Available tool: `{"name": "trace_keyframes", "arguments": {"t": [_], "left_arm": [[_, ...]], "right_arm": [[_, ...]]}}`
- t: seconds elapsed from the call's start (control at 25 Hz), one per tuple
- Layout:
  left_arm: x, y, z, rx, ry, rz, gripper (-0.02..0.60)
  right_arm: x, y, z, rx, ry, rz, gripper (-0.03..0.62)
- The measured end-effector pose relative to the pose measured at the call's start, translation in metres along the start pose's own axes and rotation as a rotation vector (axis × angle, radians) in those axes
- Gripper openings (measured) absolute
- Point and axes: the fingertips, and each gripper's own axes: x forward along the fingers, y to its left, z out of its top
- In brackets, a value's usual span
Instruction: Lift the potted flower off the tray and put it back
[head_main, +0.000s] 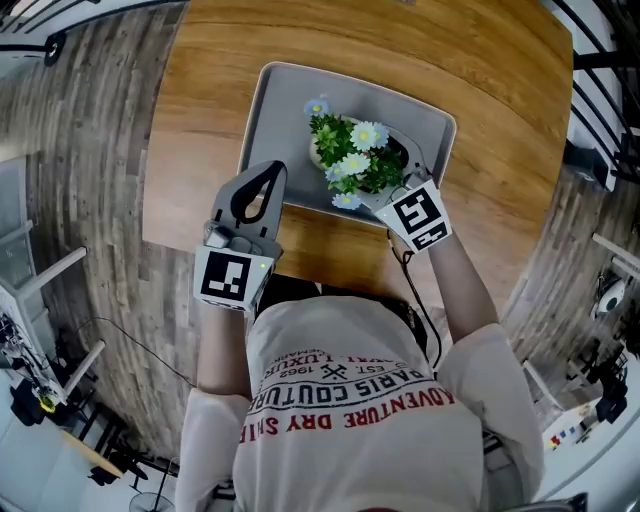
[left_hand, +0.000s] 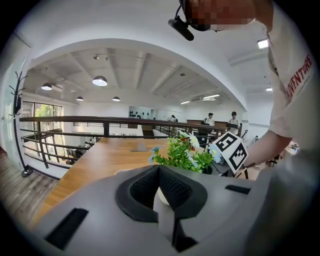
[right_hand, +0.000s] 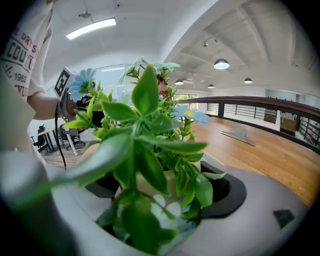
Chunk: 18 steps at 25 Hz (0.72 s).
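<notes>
Here our right gripper (right_hand: 165, 192) is closed on the pot of the one flower (head_main: 352, 160), in the near half of the single tray (head_main: 280, 110) on the desk (head_main: 450, 60). Our left gripper (left_hand: 159, 170), jaws together and empty, is at the tray's near left edge.

potted flower (head_main: 352, 160), green leaves with white and blue blooms, upright over grey tray (head_main: 290, 100).
</notes>
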Motion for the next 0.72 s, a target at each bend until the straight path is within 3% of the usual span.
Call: {"name": "trace_keyframes", "arguments": {"t": [0.32, 0.72], "left_arm": [[-0.008, 0.012, -0.015, -0.011, 0.024, 0.024, 0.012], [-0.008, 0.034, -0.023, -0.016, 0.027, 0.005, 0.012]], "right_arm": [[0.014, 0.006, 0.002, -0.015, -0.01, 0.058, 0.476], [0.039, 0.018, 0.001, -0.033, -0.006, 0.027, 0.476]]}}
